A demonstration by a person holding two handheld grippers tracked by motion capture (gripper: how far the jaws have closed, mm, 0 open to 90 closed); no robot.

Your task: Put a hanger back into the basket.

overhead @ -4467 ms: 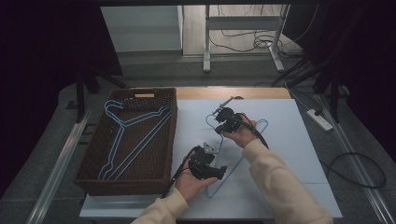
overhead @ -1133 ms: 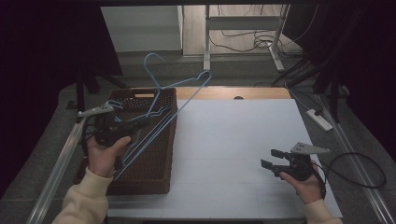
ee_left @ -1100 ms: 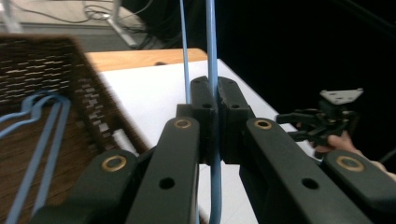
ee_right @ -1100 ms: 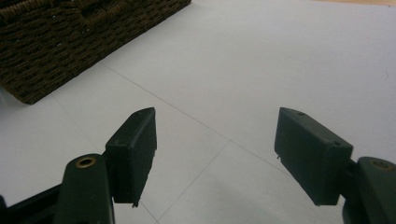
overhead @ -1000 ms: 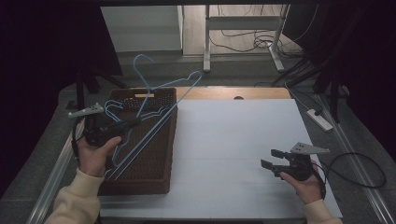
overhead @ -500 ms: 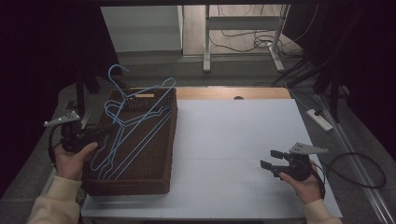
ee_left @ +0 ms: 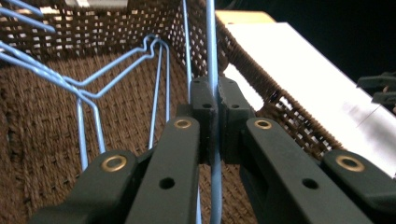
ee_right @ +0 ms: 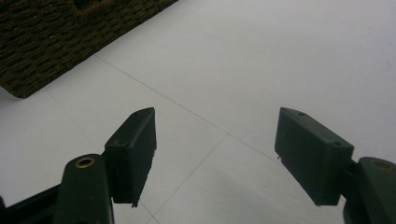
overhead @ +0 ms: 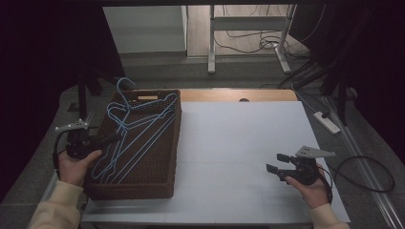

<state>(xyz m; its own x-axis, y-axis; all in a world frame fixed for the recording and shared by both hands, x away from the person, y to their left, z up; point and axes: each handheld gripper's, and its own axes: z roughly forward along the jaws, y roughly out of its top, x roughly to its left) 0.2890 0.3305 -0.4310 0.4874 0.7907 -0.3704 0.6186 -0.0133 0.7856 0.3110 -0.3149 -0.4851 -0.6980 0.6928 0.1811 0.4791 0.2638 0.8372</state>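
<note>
Left hand-held gripper (overhead: 111,139) sits at the left edge of the table, over the left wall of the basket (overhead: 173,143), held by the left hand (overhead: 76,164). In the left gripper view its jaws are closed tight on a blue wire of a hanger (ee_left: 211,56), the wire running straight up between the two pads and on past them toward the far wall of the basket. Basket is dark brown wicker, rectangular, standing along the left side of the table with its long side running front to back. Several blue hangers (overhead: 136,136) lie in it, stacked loosely, hooks toward the far end; one hook (overhead: 125,85) sticks up above the far left corner of the basket rim. Cannot tell exactly how many hangers, the wires overlap. In the left gripper view more hanger wires (ee_left: 93,88) lie on the basket floor to the left of the jaws. Right hand-held gripper (overhead: 278,163) is near the front right corner of the table, in the right hand (overhead: 310,188), well apart from the basket. Its jaws are spread wide with nothing between them, pointing left across the white sheet (overhead: 248,143) that covers the table; the grey plate (overhead: 313,151) on top is visible. In the right gripper view the two pads (ee_right: 133,149) hang just above the white sheet, with a corner of the basket (ee_right: 56,37) at the upper left. A bare wooden strip (overhead: 239,95) of the table shows along the far edge.
</note>
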